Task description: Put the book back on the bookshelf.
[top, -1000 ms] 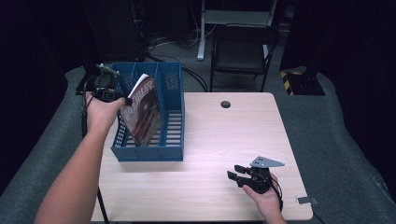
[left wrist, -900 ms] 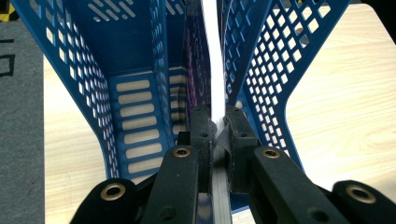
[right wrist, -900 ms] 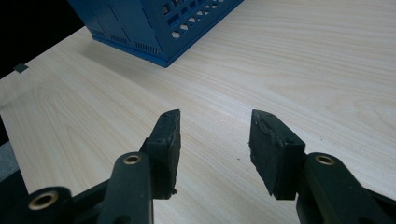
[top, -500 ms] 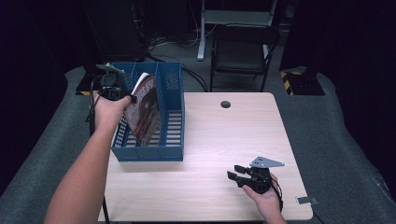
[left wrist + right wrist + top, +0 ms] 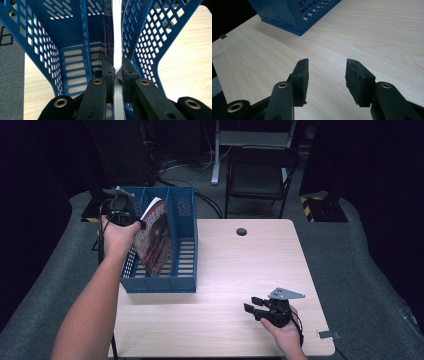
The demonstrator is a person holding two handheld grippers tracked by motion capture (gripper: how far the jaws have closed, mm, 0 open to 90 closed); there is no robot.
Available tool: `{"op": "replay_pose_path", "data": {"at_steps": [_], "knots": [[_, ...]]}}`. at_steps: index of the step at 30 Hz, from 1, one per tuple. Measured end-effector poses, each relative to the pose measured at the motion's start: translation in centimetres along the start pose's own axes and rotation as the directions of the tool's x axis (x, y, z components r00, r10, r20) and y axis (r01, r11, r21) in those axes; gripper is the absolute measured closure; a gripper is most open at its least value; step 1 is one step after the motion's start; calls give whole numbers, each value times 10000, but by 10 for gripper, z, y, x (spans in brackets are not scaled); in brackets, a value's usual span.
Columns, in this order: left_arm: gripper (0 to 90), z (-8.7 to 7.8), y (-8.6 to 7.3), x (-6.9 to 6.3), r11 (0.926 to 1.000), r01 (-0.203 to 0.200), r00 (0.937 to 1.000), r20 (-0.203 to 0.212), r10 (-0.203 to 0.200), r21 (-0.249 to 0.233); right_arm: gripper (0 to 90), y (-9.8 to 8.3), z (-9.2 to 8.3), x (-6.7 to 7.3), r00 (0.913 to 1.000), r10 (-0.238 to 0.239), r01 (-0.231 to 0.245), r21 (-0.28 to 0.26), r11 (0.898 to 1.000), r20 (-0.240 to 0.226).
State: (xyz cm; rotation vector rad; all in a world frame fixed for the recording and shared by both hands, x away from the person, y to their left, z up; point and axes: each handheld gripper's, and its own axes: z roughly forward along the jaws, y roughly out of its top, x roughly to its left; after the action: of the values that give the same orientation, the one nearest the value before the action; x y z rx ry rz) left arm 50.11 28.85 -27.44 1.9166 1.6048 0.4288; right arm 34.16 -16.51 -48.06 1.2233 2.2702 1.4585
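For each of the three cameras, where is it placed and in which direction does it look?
High view: above the table's near side, looking forward and down; both forearms, left hand-held gripper and right hand-held gripper.
Left gripper view: on that gripper, looking down into the blue file rack; jaws clamp the magazine.
Right gripper view: low over the table, jaws apart, nothing between.
Shared: all three show the rack and table.

The magazine's point(image 5: 154, 237) cover print (reddish, blurred) cannot be read.
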Motion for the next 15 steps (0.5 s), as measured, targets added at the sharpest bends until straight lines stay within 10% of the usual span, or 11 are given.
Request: {"op": "replay_pose_path", "data": {"at_steps": [15], "knots": [[844,-1,13,1,9982,474,9986,-201,-482,-370,535,0,-3,-2,10000,47,-46,-84,10000,51]]}}
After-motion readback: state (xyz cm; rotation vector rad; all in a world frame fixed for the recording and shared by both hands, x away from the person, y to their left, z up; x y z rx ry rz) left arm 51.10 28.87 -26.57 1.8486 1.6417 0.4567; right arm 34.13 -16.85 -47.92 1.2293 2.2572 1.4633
